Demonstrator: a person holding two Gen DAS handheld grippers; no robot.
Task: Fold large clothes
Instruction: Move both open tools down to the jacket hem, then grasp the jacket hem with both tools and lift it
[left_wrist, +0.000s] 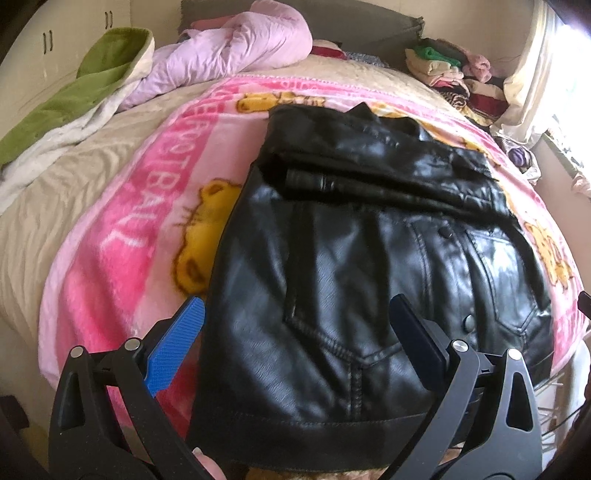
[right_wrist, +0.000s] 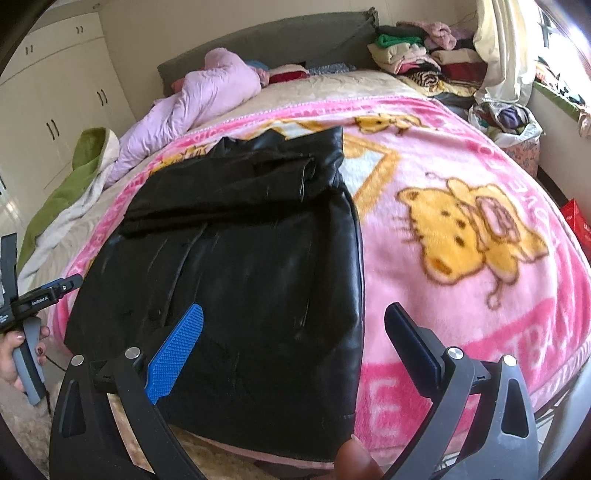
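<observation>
Surroundings: a pink cartoon-print blanket (left_wrist: 122, 236) covers the near part of a bed; beyond it lie a lilac quilted garment (left_wrist: 236, 44), a green-and-white throw (left_wrist: 92, 81) at the left edge, and a stack of folded clothes (right_wrist: 417, 55) at the far right corner by a pale curtain (right_wrist: 498, 48). White wardrobe doors (right_wrist: 55, 96) line the left wall. Nothing lies between either tool and the garment.

Task object: a black leather jacket (left_wrist: 351, 266) rests flat on the blanket near the bed's near edge, partly folded, with both sleeves laid across its upper part. Its long axis runs away from the cameras toward the headboard; the hem band is nearest, the collar farthest. Pocket seams and snaps face upward.

Tools: the left gripper (left_wrist: 299, 343) hovers above the hem, jaws spread wide, holding nothing. The right gripper (right_wrist: 295, 347) hovers over the jacket's near right corner, jaws likewise spread and empty. In the right wrist view, a hand (right_wrist: 18, 354) holds the left tool's handle.
</observation>
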